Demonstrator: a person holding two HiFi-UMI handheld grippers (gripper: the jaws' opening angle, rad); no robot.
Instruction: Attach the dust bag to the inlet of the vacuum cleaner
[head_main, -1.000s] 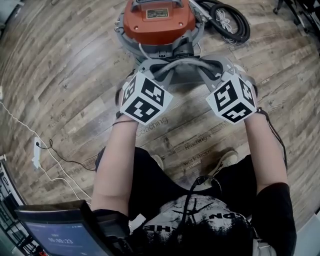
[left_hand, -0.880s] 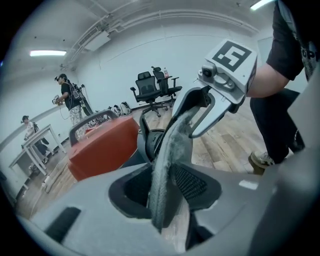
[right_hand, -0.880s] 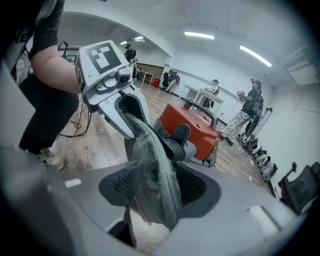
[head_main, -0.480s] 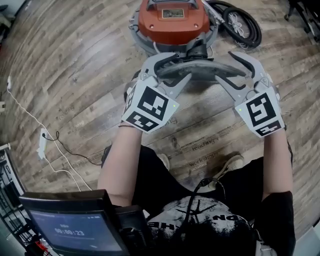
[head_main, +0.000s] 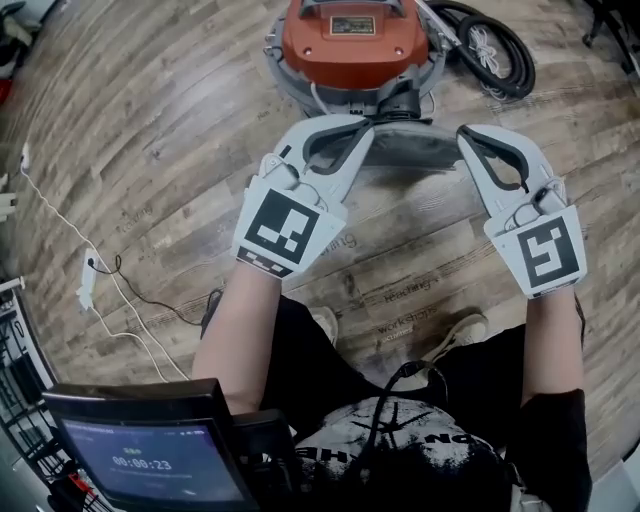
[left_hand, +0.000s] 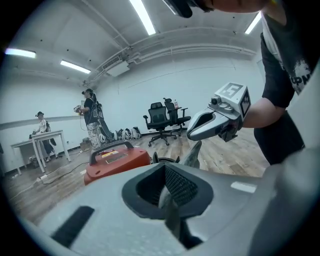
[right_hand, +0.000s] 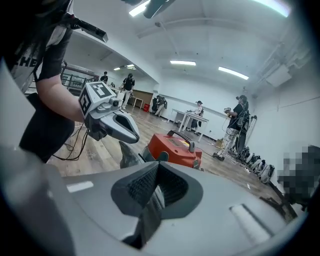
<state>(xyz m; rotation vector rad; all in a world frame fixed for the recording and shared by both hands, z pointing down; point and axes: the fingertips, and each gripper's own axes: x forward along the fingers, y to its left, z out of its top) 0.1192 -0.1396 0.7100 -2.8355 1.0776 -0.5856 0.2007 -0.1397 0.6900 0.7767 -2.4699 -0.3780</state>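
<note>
The step in hand looks like bringing the dust bag to the machine. The bag is held stretched between the two pairs of tongs at upper centre of the head view, just below the orange vacuum cleaner. The left tongs and right tongs are each pressed together on an edge of the grey bag. The next move probably calls for lining the bag's opening up with the inlet and pushing it on. The inlet cannot be made out, the bag's opening is hidden, and the hose is partly cut off at the top edge.
</note>
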